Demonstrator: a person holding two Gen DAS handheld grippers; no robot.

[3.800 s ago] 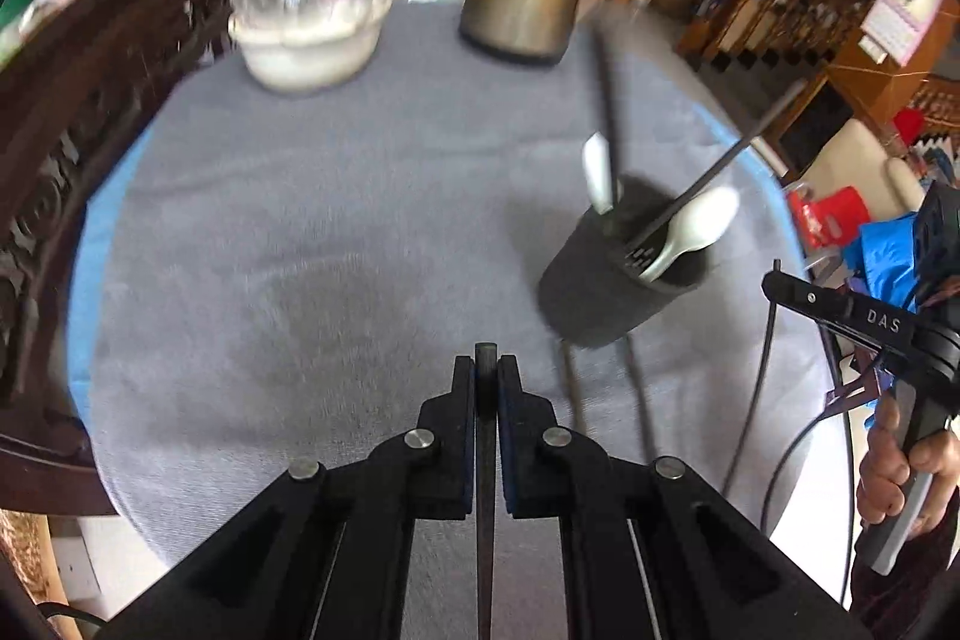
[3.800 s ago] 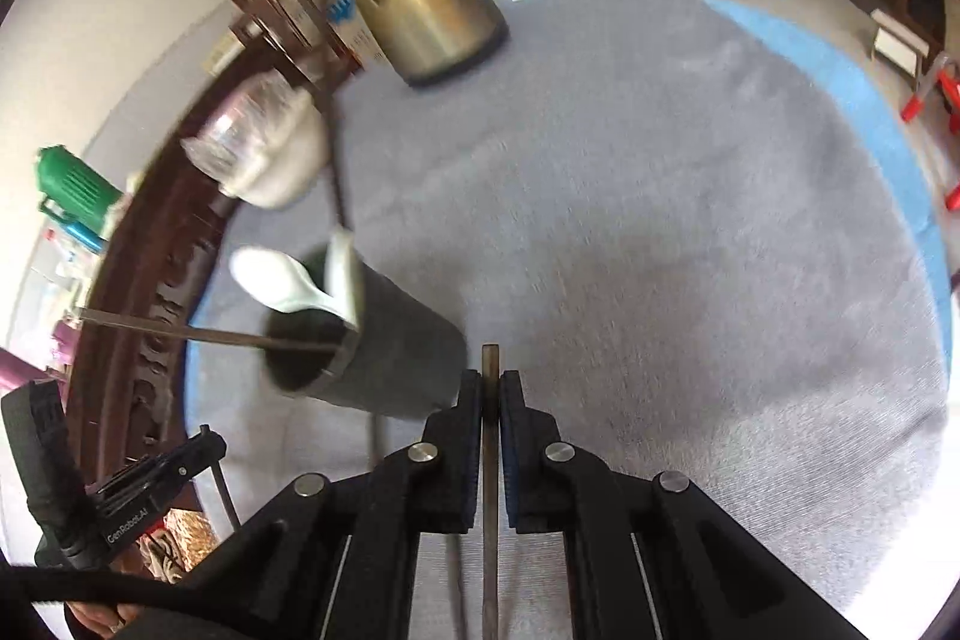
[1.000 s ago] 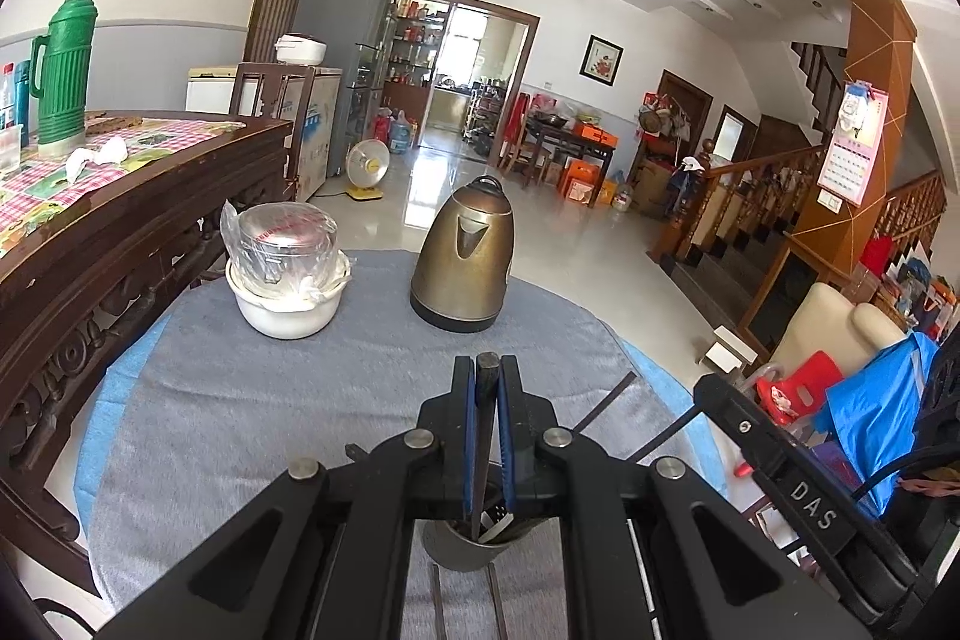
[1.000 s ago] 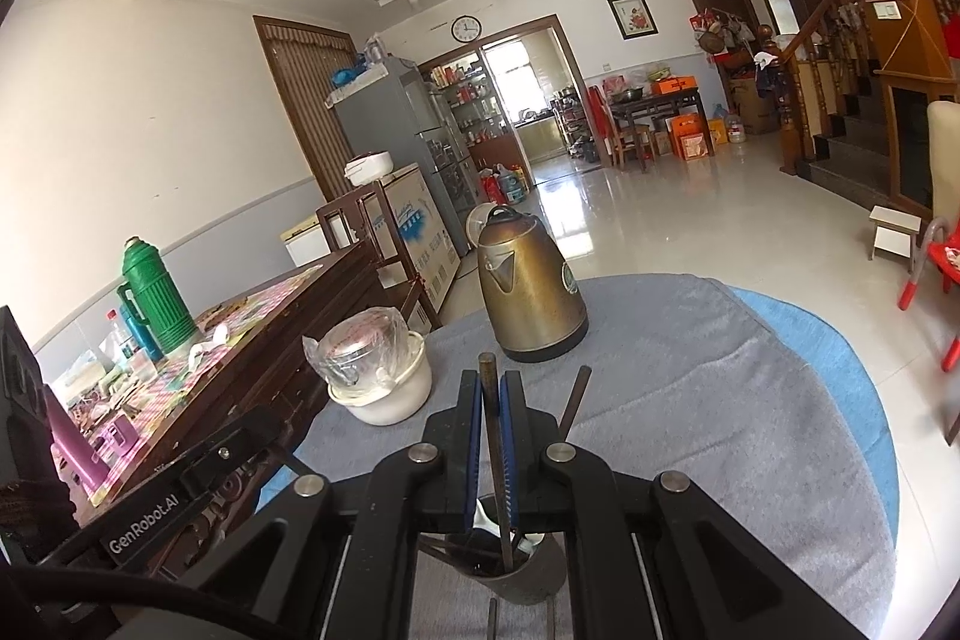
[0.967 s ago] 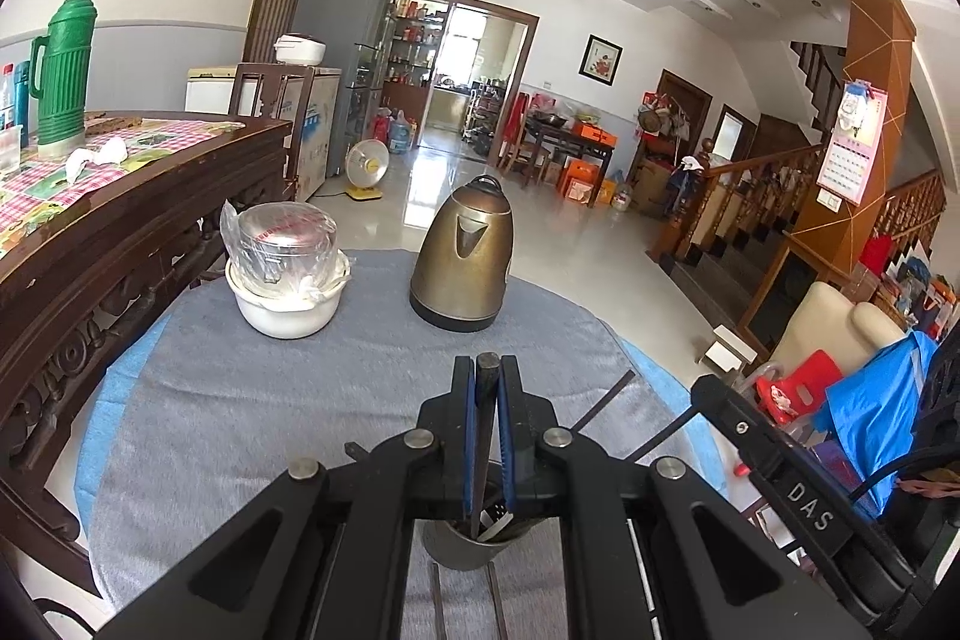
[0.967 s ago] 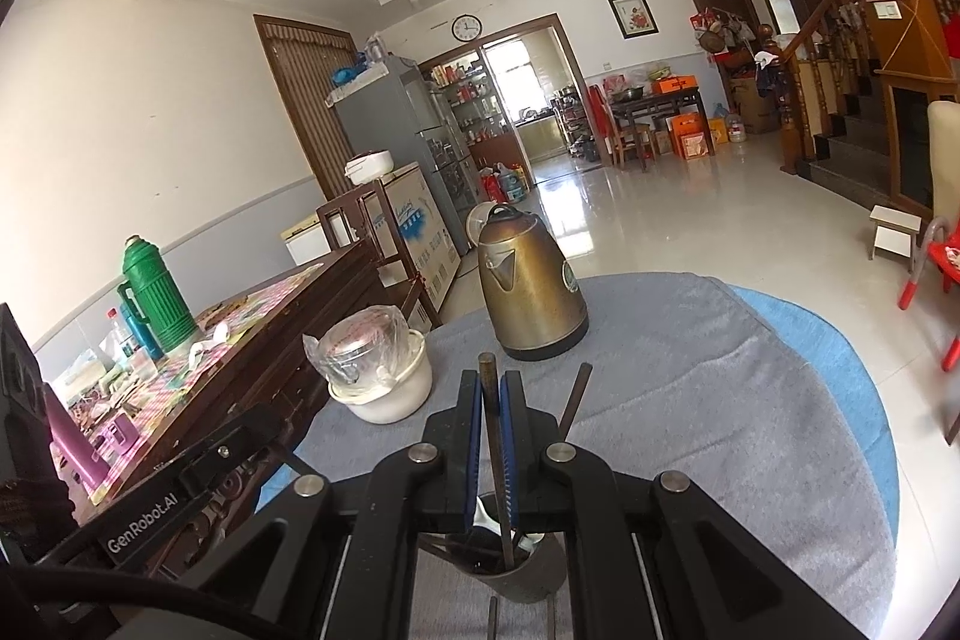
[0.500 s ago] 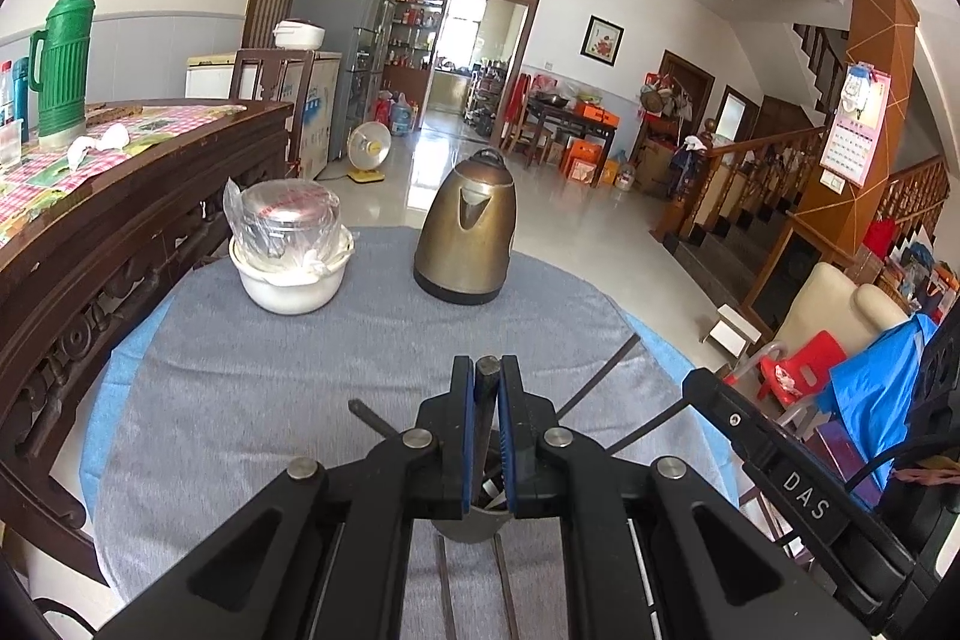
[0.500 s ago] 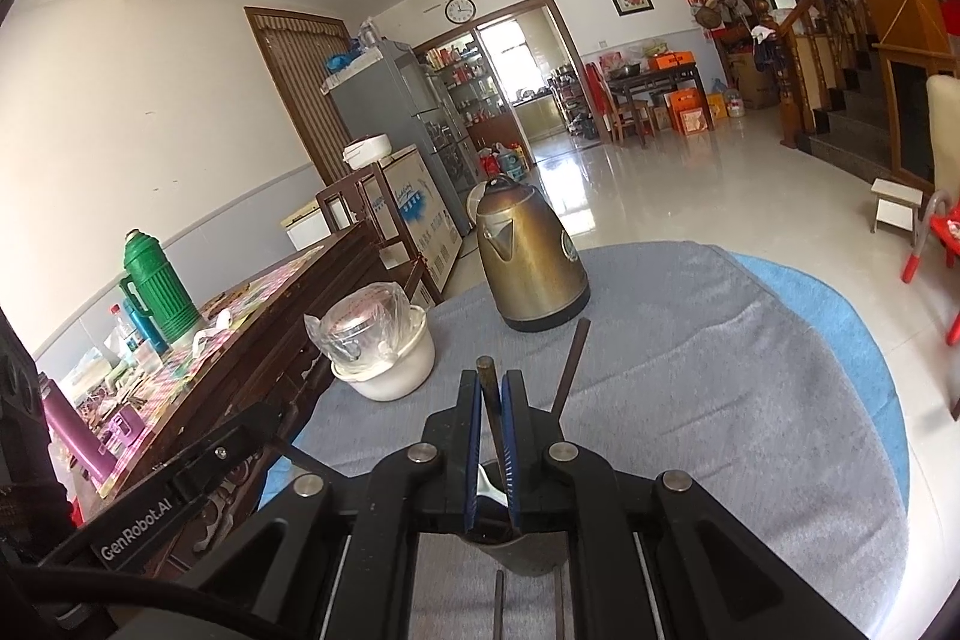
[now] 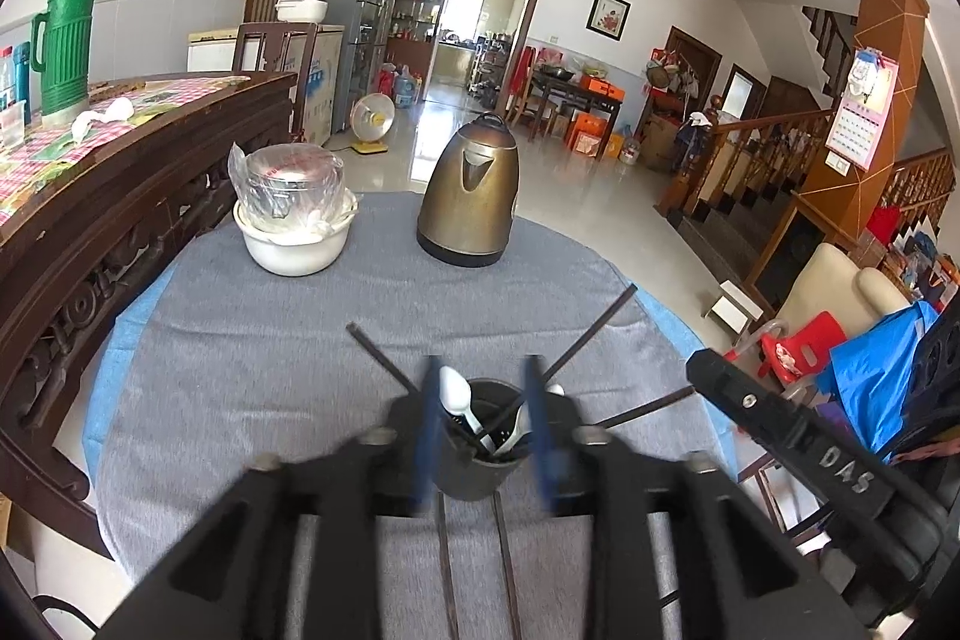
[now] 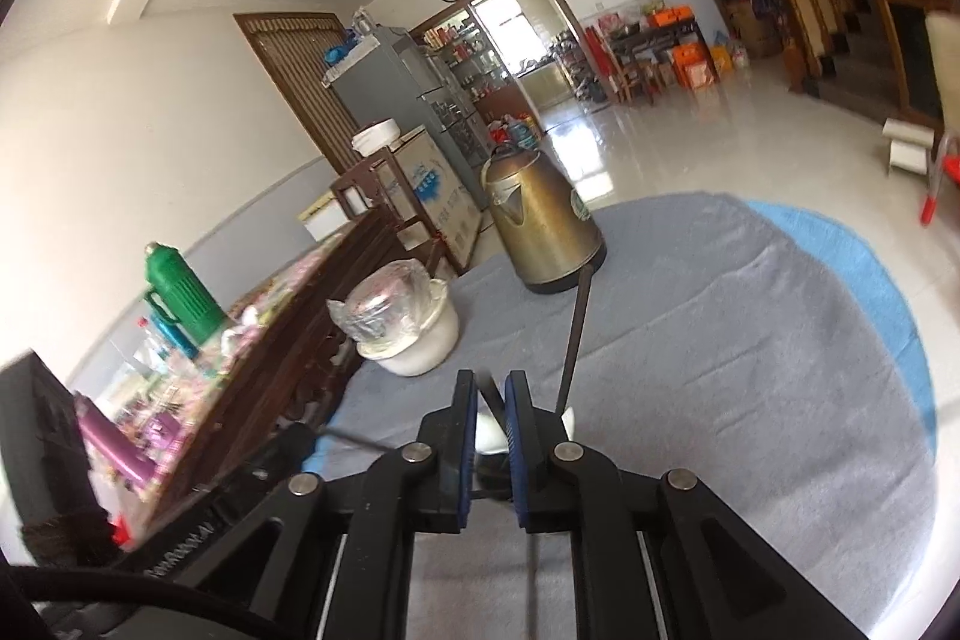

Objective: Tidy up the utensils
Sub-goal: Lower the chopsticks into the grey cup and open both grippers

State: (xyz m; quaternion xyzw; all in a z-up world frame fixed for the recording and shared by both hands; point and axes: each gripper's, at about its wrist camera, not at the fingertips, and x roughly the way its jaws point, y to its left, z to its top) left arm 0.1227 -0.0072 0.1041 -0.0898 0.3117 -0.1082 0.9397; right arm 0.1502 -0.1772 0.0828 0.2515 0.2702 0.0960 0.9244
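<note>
— Where's the utensil holder?

— Low in the middle of the left wrist view: a dark cup standing on the grey-clothed round surface, right between the blurred blue pads of the left gripper. Those fingers are spread wide, one on each side of the cup, gripping nothing.

— What's in it?

— A white spoon poking up at the left of the rim, and dark chopsticks fanning out toward the upper left and upper right. What else sits inside is too dim to tell.

— And the other hand?

— The right gripper sits at bottom centre of its own view, fingers a narrow gap apart. A thin dark stick crosses that gap, but I can't tell whether the pads touch it. Something white shows just behind them, and one chopstick rises above, tilted toward the kettle.

— Anything else on the cloth?

— A brass-coloured kettle up the middle of the left view, and to its left a white bowl with a plastic-wrapped glass bowl nested in it. They stand near each other, well apart from the cup. A carved dark wooden counter runs along the left edge with a green thermos on top.
</note>
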